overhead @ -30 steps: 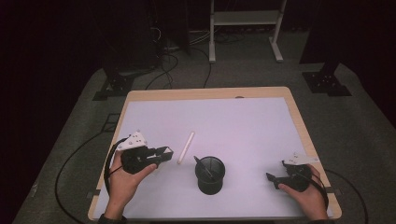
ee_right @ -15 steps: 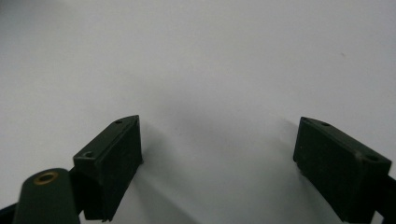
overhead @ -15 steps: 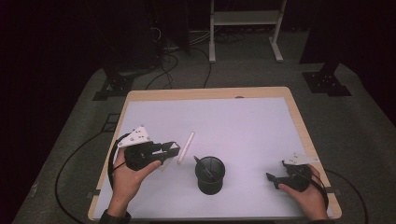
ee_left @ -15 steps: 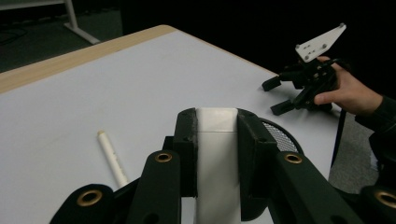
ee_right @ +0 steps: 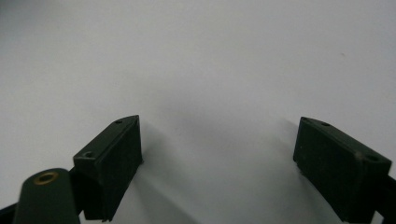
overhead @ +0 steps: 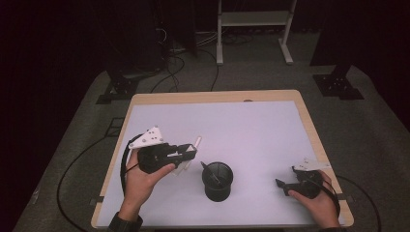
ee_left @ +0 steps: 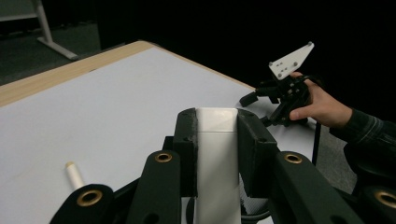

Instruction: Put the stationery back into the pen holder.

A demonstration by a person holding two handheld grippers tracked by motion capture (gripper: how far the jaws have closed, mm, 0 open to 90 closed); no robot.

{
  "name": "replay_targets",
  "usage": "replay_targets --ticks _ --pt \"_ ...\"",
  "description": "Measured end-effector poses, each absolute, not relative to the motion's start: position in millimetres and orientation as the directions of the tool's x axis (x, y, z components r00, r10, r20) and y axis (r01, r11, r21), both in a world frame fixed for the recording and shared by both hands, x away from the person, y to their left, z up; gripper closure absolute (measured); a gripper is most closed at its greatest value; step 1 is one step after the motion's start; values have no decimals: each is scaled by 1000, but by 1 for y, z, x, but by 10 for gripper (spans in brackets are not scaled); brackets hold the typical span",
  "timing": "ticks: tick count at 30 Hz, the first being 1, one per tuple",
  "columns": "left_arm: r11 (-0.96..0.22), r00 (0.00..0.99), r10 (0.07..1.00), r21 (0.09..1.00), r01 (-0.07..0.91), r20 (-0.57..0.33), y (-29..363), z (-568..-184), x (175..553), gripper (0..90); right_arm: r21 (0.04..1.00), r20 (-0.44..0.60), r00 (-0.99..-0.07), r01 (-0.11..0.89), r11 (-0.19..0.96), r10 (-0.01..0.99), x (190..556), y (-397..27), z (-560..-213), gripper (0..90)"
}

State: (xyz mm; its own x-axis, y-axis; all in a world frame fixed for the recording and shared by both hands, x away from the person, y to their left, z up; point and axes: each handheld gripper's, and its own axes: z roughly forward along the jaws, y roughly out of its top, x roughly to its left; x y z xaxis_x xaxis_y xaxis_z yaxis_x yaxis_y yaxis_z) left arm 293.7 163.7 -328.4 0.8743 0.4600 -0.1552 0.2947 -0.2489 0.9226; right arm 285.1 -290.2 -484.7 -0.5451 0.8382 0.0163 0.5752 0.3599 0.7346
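White stick-shaped object [ee_left: 215, 154], perhaps a marker or flat bar, sits clenched between the jaws of the left tool [overhead: 186, 152], lifted just above the desk [overhead: 251, 125] beside a black cup-like holder [overhead: 217, 181]. A second ago the stick lay flat on the desk with the left tool approaching; now it is off the surface, so the pickup looks done and the holder seems the likely destination. A dark item already stands in that holder. A small white stub [ee_left: 74, 174] lies on the desk near the left tool. The right tool [overhead: 290, 186] rests at the desk's near right, its jaws released and wide apart, grasping nothing. No brand, label or writing is readable anywhere.
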Motion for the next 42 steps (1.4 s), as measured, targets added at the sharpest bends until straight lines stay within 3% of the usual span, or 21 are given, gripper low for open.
replay_targets --ticks 20,42 --pt "-242 918 358 932 271 -174 125 -325 299 710 735 17 -545 575 360 838 285 -290 -485 142" --pt "-280 921 329 910 305 -208 99 -347 309 709 735 18 -545 576 359 838 285 -290 -485 142"
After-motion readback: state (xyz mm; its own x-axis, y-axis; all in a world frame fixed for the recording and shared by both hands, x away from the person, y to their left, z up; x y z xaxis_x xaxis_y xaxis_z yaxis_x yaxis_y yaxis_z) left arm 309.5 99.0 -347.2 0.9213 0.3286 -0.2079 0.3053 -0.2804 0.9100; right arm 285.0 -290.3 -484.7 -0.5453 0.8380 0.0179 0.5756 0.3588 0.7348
